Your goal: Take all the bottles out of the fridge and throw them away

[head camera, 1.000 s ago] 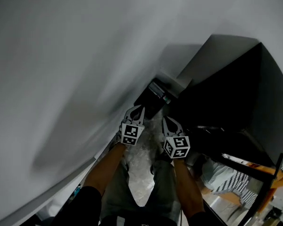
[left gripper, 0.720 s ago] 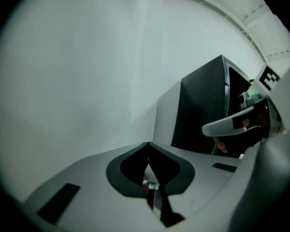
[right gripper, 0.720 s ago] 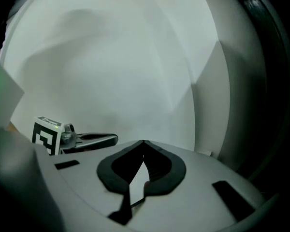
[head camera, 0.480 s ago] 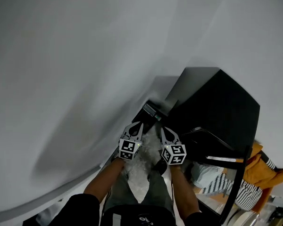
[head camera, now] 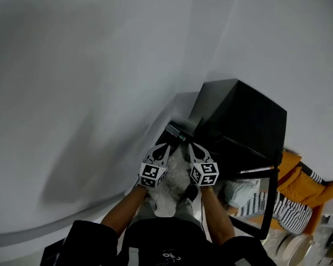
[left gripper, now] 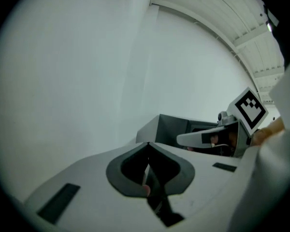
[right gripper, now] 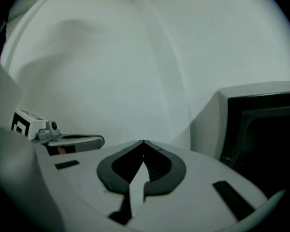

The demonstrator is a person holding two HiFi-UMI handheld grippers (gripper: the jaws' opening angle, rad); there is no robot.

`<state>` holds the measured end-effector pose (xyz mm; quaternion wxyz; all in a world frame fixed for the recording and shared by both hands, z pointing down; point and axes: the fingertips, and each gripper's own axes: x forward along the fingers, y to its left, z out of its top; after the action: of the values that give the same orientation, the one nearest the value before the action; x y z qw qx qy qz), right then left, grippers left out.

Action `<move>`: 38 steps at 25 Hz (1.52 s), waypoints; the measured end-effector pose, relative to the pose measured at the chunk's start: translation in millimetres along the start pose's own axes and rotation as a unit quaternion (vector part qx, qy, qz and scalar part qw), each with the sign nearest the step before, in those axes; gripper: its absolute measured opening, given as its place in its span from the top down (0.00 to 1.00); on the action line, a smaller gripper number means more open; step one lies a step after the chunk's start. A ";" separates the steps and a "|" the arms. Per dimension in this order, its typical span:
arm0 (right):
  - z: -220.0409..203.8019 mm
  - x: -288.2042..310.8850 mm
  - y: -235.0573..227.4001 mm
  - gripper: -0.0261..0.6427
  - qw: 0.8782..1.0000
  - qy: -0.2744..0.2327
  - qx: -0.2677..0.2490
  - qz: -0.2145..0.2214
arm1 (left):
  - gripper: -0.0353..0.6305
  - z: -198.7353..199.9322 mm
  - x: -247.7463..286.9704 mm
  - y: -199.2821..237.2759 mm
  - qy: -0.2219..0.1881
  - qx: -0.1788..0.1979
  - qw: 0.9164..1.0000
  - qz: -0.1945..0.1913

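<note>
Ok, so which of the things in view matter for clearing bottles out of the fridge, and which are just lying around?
For the job: left gripper, shut; right gripper, shut; black cabinet, probably the fridge; crinkled clear plastic between the arms, perhaps a bag. No bottles show.

Lying about: orange garment; striped cloth; white plates.

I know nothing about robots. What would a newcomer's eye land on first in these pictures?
The left gripper and right gripper are held side by side at the lower centre of the head view, jaws together. Each carries a black-and-white marker cube. Just right of them a big black cabinet stands against a plain white wall.
</note>
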<state>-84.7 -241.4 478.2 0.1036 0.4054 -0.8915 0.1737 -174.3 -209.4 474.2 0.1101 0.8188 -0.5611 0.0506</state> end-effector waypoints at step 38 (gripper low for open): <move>-39.4 -292.0 55.0 0.95 0.987 -0.070 0.011 -0.145 | 0.94 16.8 -165.9 -183.8 -0.024 0.019 0.992 -0.125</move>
<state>65.1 8.2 406.9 0.0607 0.5426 -0.8264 0.1377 -64.6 0.8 400.9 0.0863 0.8855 -0.4558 0.0272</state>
